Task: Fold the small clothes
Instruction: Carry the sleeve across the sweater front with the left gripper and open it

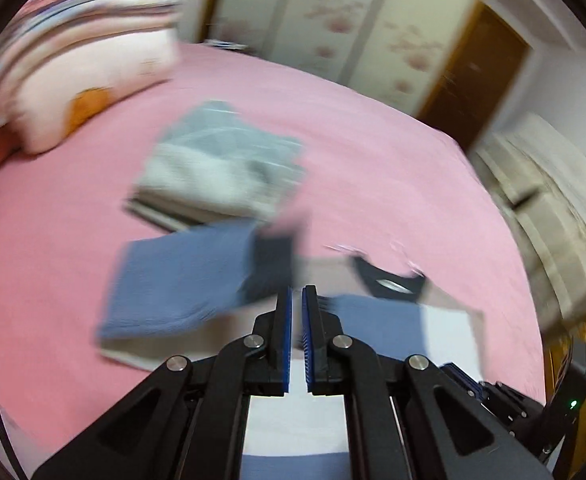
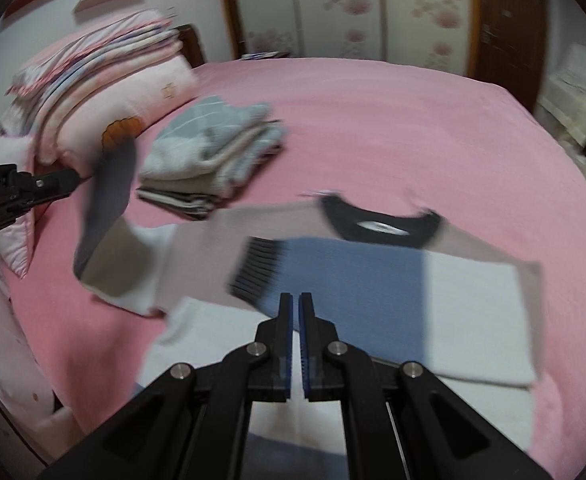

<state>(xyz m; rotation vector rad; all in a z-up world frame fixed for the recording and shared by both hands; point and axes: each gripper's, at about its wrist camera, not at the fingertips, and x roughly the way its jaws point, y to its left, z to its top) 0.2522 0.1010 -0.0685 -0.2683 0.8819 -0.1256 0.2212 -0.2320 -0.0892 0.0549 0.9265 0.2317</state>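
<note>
While left tool (image 2: 78, 178) grips sleeve (image 2: 107, 200), right tool (image 2: 295, 300) shut, empty: fast swing risks rumpling sweater (image 2: 357, 280), hitting stack (image 2: 213, 160).

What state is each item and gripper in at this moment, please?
sweater: flat on the bed, partly folded.
raised sleeve: lifted off the bed, pinched by the left gripper.
other sleeve: folded across the chest.
left gripper: shut on raised sleeve.
right gripper: shut, nothing plainly held.
clothes stack: folded, piled.

Both wrist views tilt down, close over the pink bed (image 1: 373, 160), sharing the sweater (image 2: 353, 280)
</note>
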